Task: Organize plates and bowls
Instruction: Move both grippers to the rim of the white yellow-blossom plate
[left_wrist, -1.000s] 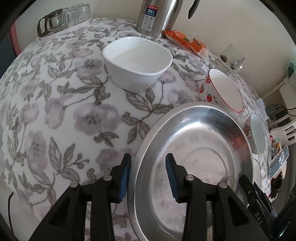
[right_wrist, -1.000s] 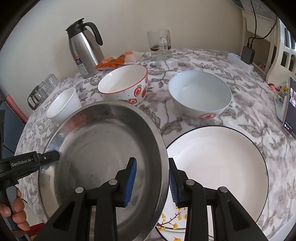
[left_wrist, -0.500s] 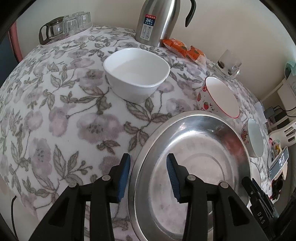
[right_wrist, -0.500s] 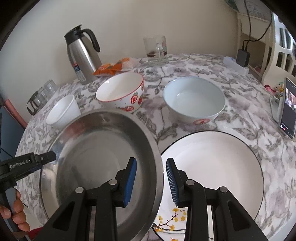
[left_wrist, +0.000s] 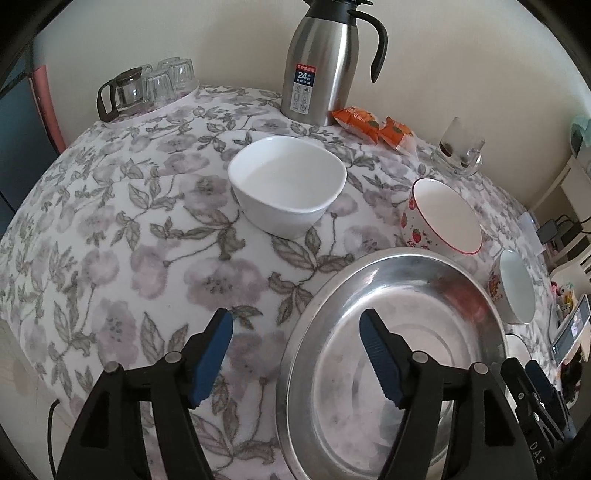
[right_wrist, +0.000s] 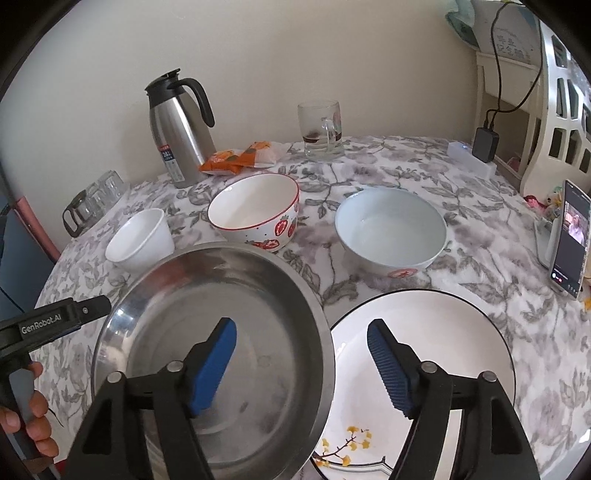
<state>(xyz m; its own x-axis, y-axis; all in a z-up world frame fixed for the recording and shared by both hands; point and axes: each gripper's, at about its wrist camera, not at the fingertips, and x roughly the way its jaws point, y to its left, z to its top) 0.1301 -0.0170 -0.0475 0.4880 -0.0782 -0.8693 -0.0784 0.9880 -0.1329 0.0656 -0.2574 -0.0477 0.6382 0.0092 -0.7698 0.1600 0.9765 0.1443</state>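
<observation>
**A:** ok so where are we with the dishes? Biggest thing first: the steel pan (right_wrist: 210, 343) sits on the table (left_wrist: 110, 221) right under both grippers, its right rim overlapping the white plate (right_wrist: 443, 332). The left gripper (left_wrist: 295, 354) straddles its left rim, the right gripper (right_wrist: 301, 360) straddles its right rim. Both have just been opening and now stand spread wide, pads clear of the metal. Looks to me like the pan was just let go, so that step's wrapping up.

**B:** agreed, nothing's pinched. Next up I'd guess the bowls. Ahead of the right gripper there's the pale blue bowl (right_wrist: 391, 229), slightly left of that the strawberry bowl (right_wrist: 255, 210), and the little white bowl (left_wrist: 288, 184) straight ahead of the left one.

**A:** yeah. Next move needs both to back off the rims, then one jaw goes inside a bowl's wall, one outside. Thin rims, easy to slip.
</observation>
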